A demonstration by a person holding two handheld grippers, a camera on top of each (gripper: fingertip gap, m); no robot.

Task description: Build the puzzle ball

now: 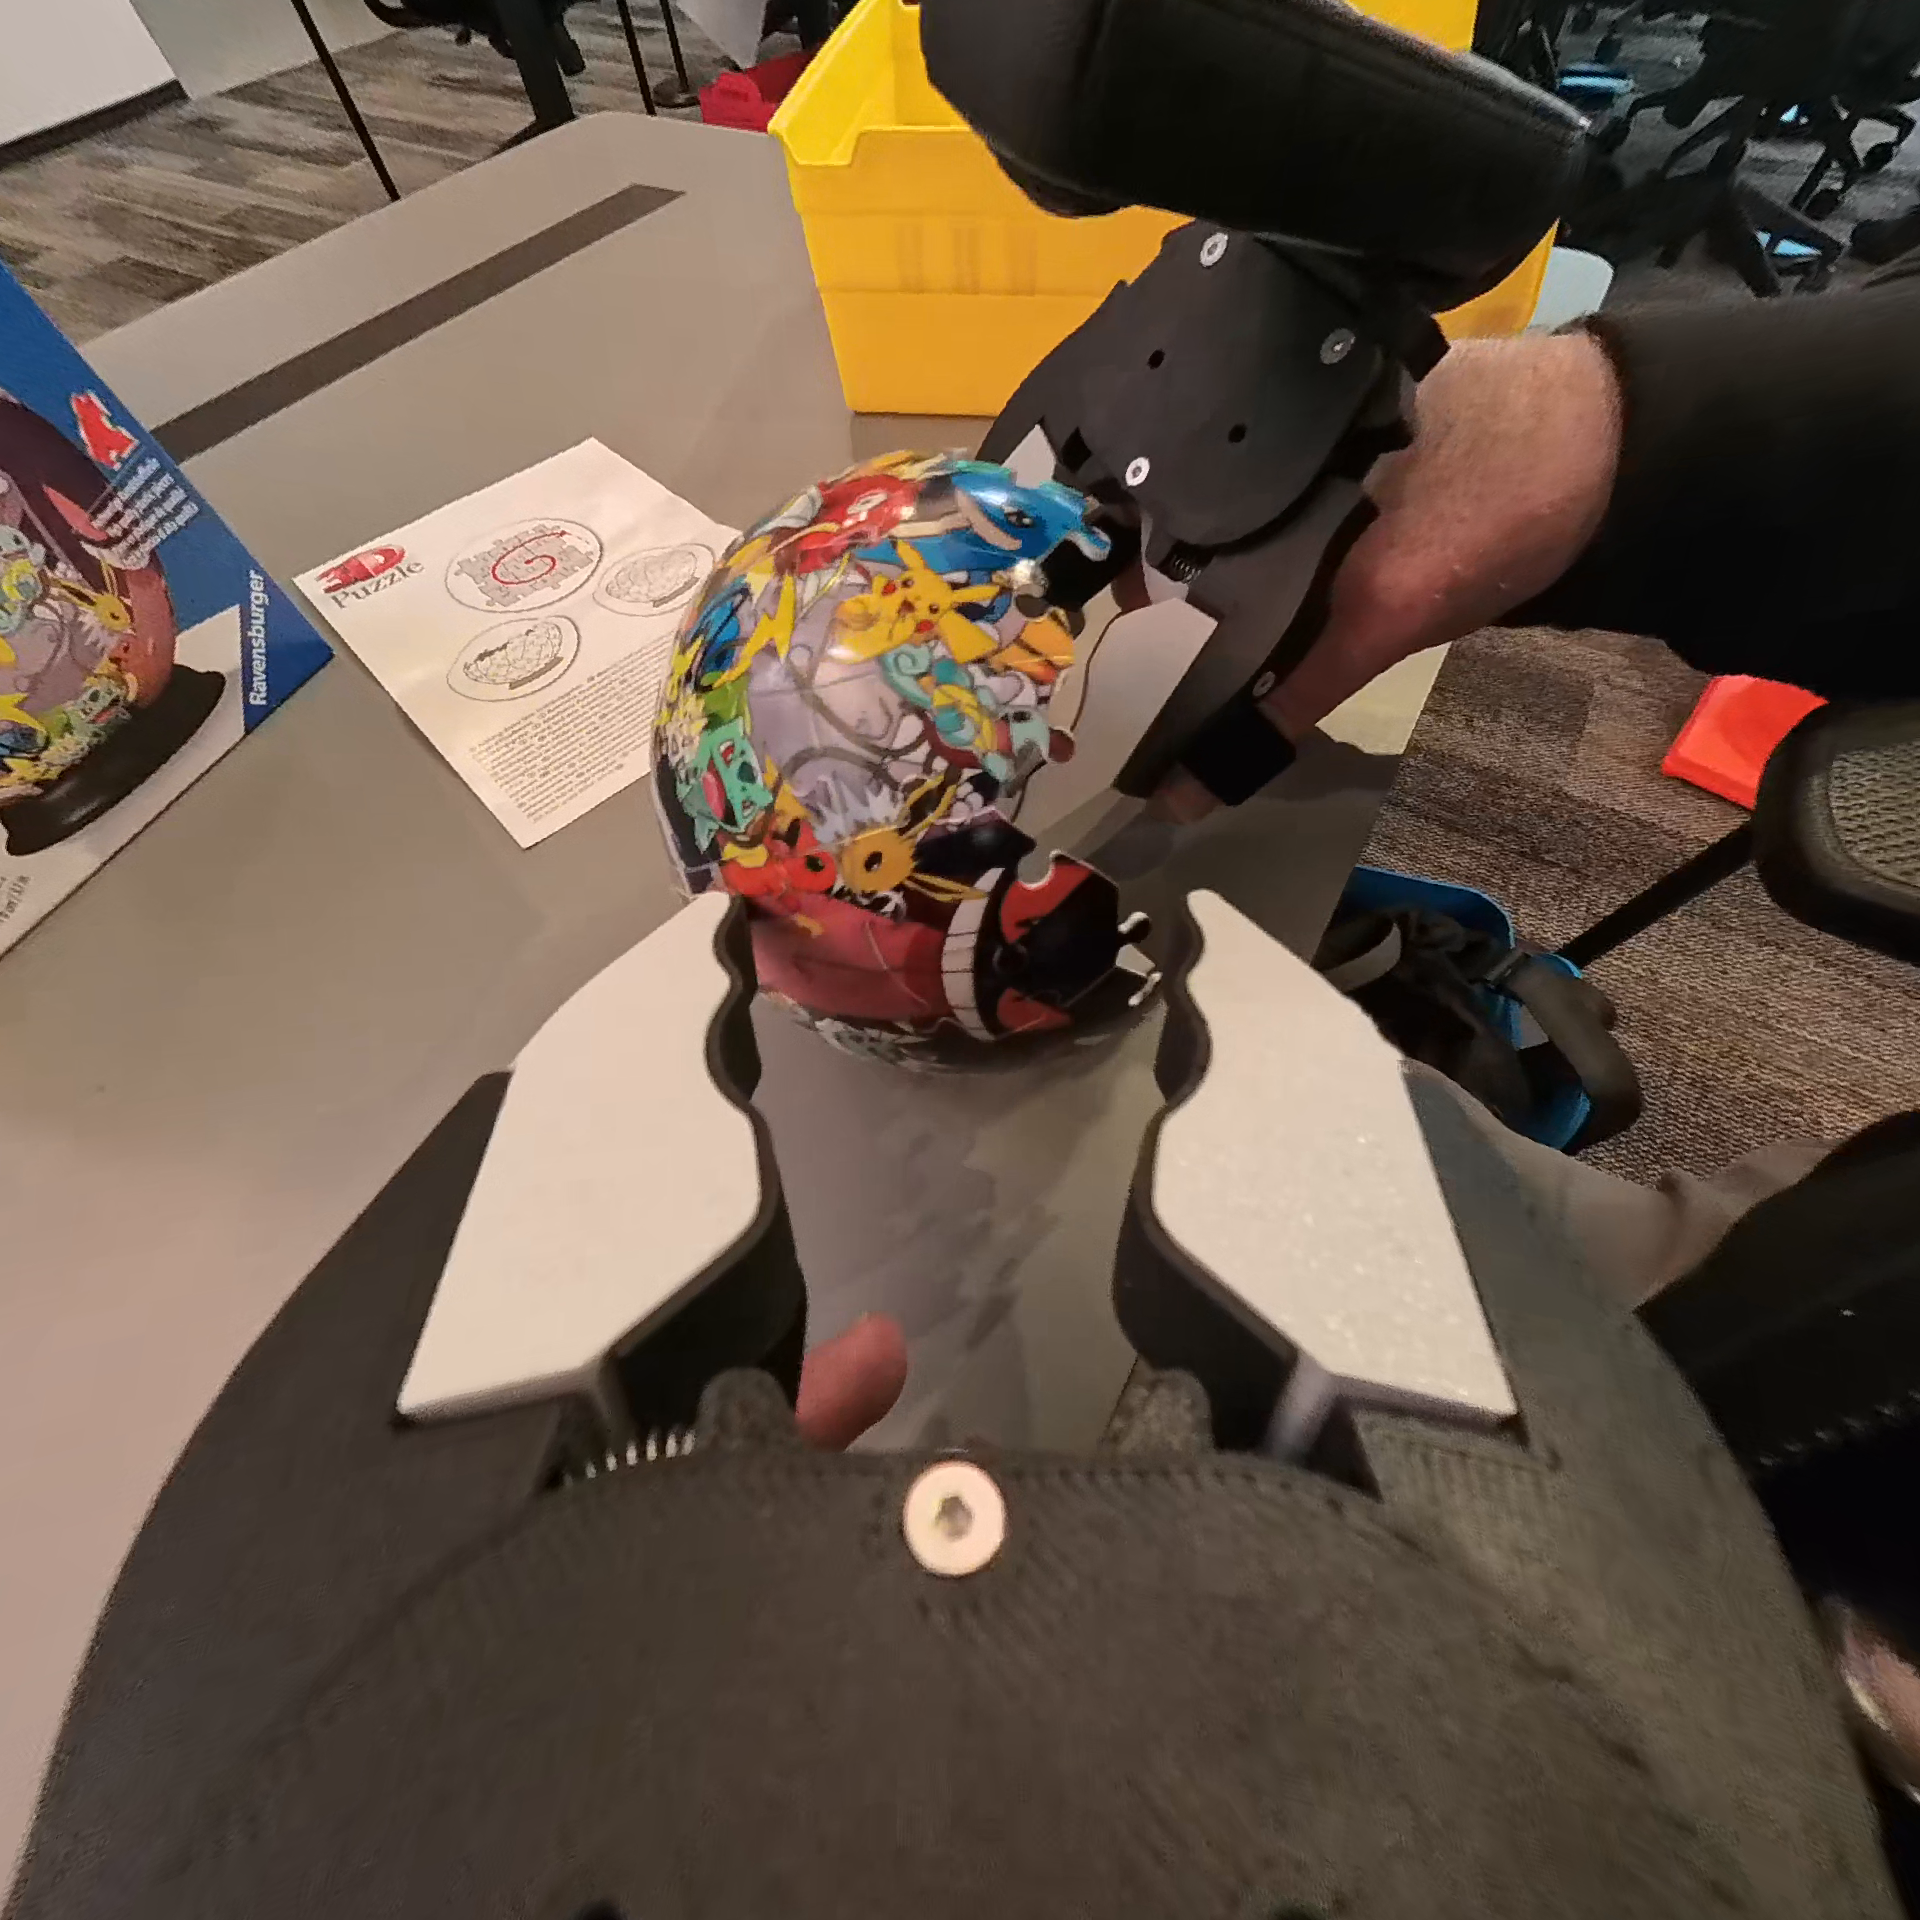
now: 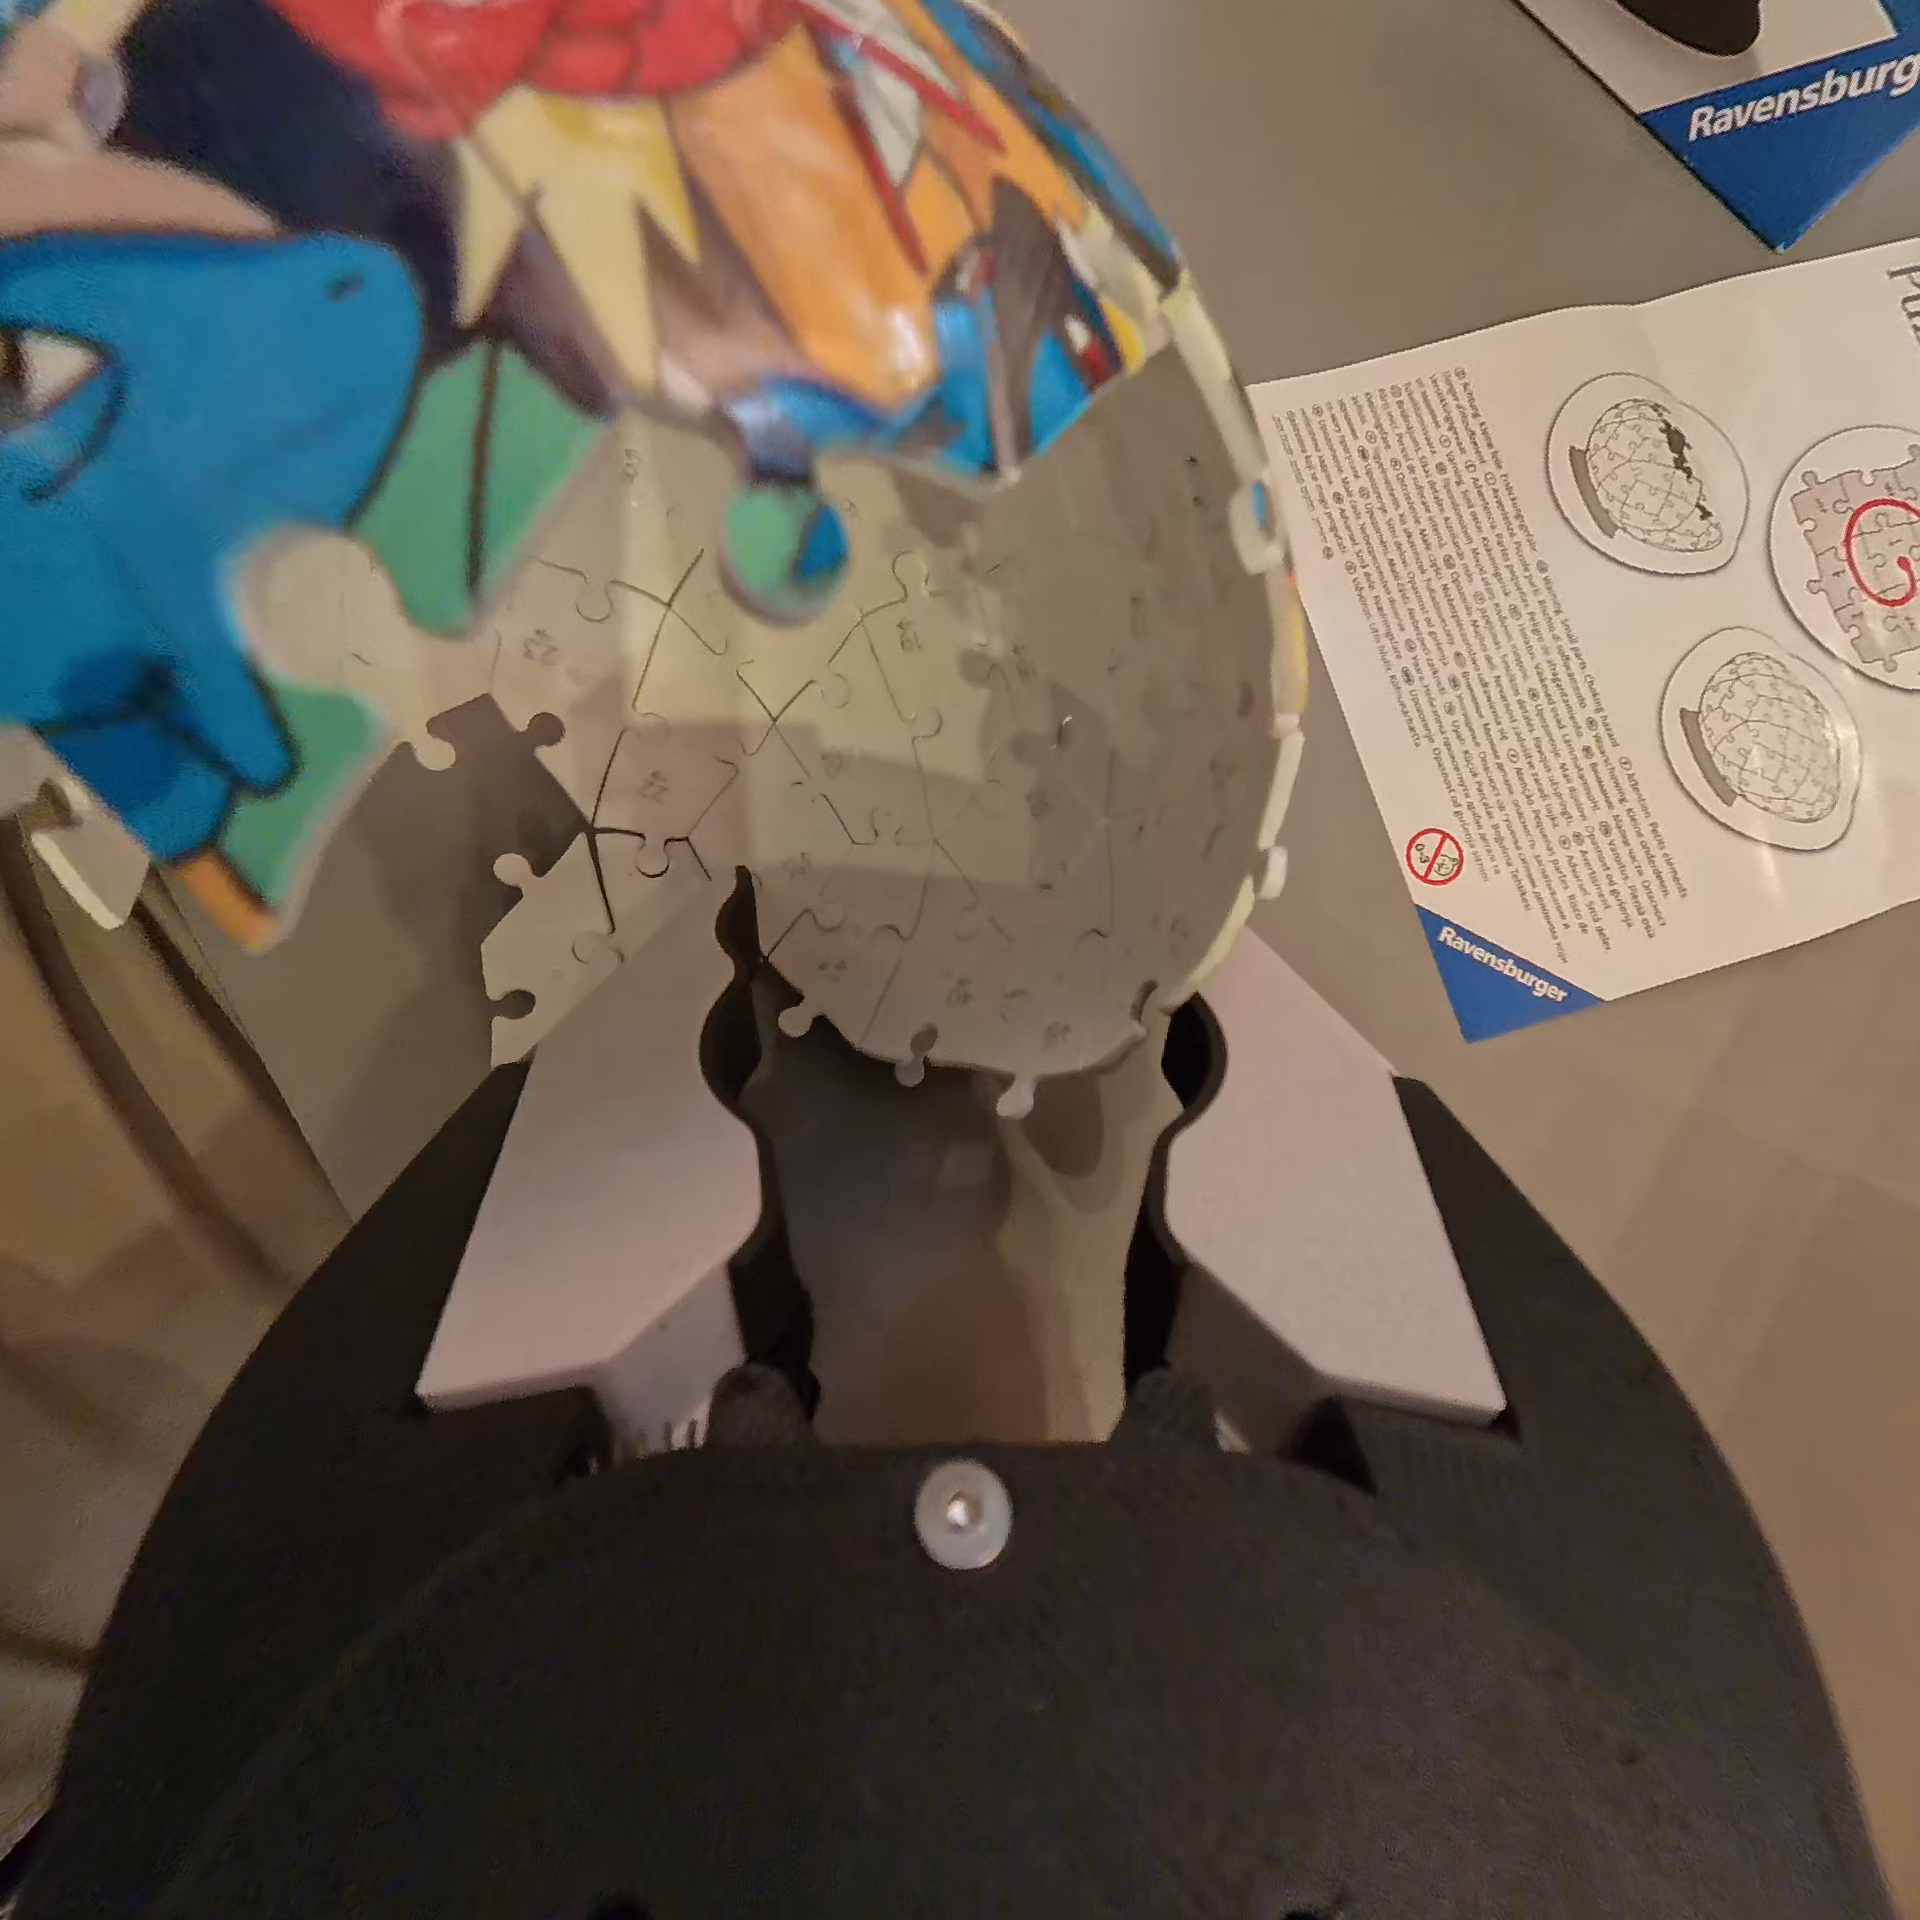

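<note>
Both claws are standing apart, left claw (image 1: 956, 997) bracing the puzzle ball (image 1: 862, 748) while right claw (image 2: 951, 997) is nearing its open rim, next needing a piece.

yellow bin (image 1: 935, 260) | red tray (image 1: 1735, 738) | office chairs (image 1: 1766, 135)

You have a grey table (image 1: 312, 1039) in front of you, with a dark strip (image 1: 416, 301) running across its far part. On it lie a blue puzzle box (image 1: 114, 644) at the left edge and, just beside the box and towards the middle, a white instruction sheet (image 1: 520, 634) lying flat. A yellow bin (image 1: 935, 281) stands at the far right corner. Your puzzle ball (image 1: 862, 748) sits near the right edge, between the sheet and that edge; its shell is unfinished, open on the side facing the right edge.
</note>
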